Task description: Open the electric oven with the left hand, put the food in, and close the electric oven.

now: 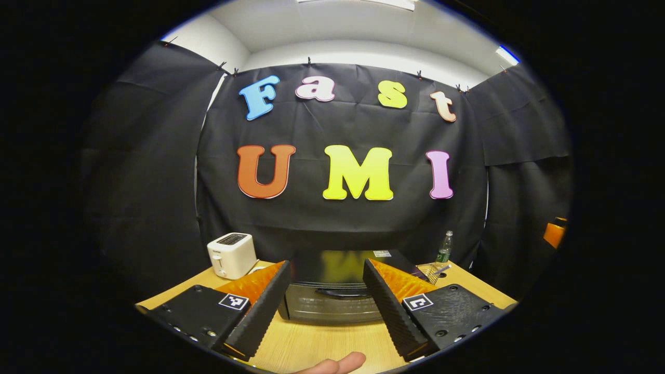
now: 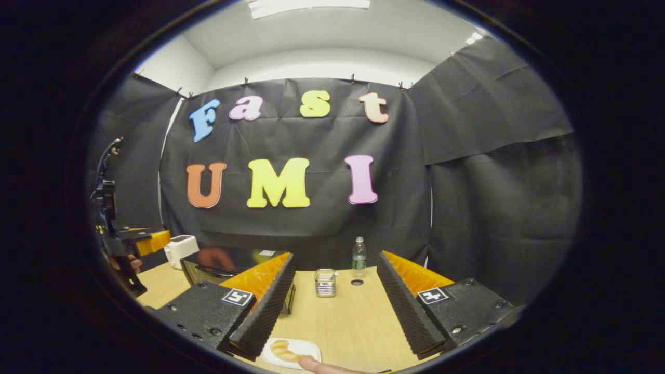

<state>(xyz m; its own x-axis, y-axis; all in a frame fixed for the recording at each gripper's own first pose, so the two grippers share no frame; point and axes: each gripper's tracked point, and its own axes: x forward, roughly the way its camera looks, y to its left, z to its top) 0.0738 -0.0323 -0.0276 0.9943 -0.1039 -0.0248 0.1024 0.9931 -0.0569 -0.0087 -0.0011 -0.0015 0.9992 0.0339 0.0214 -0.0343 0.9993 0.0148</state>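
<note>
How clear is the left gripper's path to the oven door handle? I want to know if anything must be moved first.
Probably clear. In the left gripper view the left gripper is open and faces the oven, with its door handle between the fingers and bare table ahead. The toaster stands off to the side.

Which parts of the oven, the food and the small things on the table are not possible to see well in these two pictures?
- Oven, left gripper view: its sides sit behind the left gripper fingers.
- Food on the white plate, right gripper view: partly covered by a finger and a fingertip; kind unclear.
- Metal holder and bottle: too small for contents.
</note>
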